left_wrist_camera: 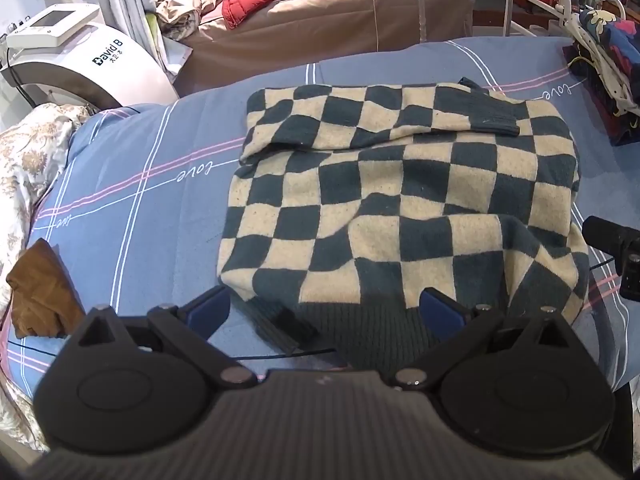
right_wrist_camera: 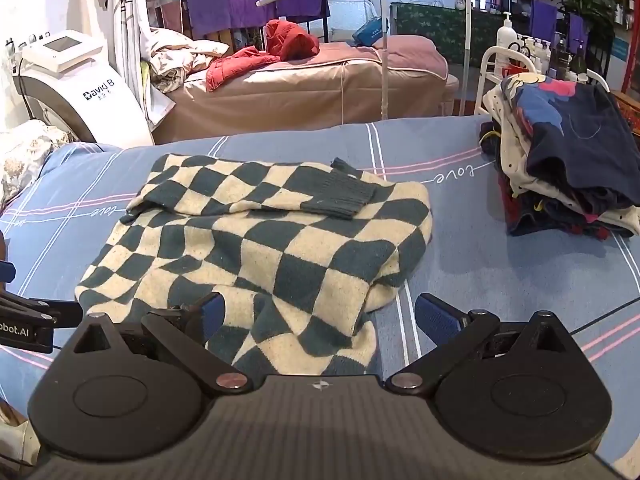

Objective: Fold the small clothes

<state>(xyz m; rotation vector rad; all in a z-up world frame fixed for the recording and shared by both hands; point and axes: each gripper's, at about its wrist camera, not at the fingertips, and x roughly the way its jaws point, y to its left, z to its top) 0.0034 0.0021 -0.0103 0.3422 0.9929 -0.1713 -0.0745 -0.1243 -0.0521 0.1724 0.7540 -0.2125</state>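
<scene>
two sets of tongs, both spread wide and empty, hang over the near end of a checkered sweater (left_wrist_camera: 400,200) on my blue bed (left_wrist_camera: 140,200). my left tongs (left_wrist_camera: 324,312) sit above its dark ribbed hem (left_wrist_camera: 360,332); my right tongs (right_wrist_camera: 316,316) above its rumpled near corner. the sweater's long axis runs straight away from me, one sleeve (right_wrist_camera: 256,192) folded across the far end. each hand looks equally near. a clothes pile (right_wrist_camera: 568,160) waits far right.
</scene>
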